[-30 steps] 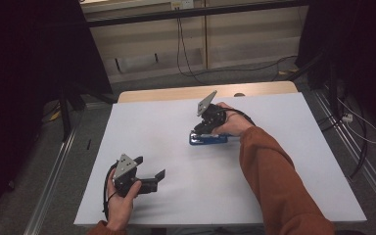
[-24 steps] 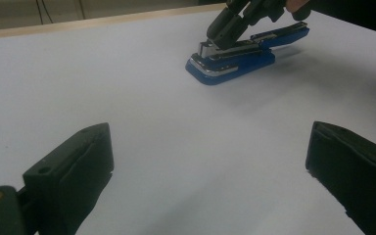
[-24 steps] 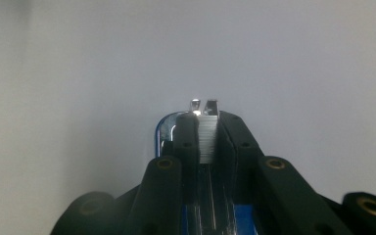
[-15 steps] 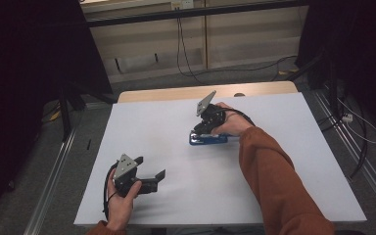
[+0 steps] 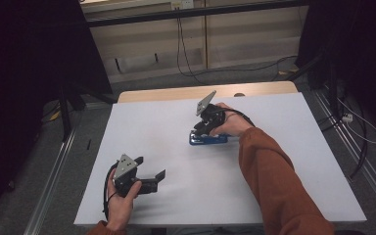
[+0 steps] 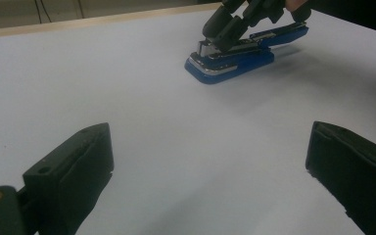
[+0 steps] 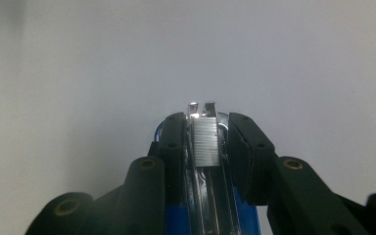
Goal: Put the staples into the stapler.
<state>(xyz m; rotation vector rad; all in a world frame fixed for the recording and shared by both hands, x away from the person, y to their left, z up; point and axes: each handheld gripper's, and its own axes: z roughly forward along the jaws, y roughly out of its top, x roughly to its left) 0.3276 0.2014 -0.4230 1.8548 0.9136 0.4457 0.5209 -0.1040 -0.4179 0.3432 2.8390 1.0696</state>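
Observation:
A blue stapler (image 5: 208, 139) lies on the white table (image 5: 284, 161), a little beyond the middle. My right gripper (image 5: 201, 128) points down onto its front end. In the right gripper view its jaws (image 7: 205, 122) stand close on either side of the metal channel, where a silver strip of staples (image 7: 205, 142) lies between them. Those jaws have just been opening, and the pads no longer seem to press. My left gripper (image 5: 152, 167) rests near the front left edge, open and empty. Its view looks across at the stapler (image 6: 235, 56) and the right gripper (image 6: 225, 29).
A wooden strip (image 5: 176, 93) runs along the table's far edge. Metal rails (image 5: 54, 191) flank the table on both sides, and cables (image 5: 357, 132) lie on the floor at the right. Dark curtains hang at the left and right.

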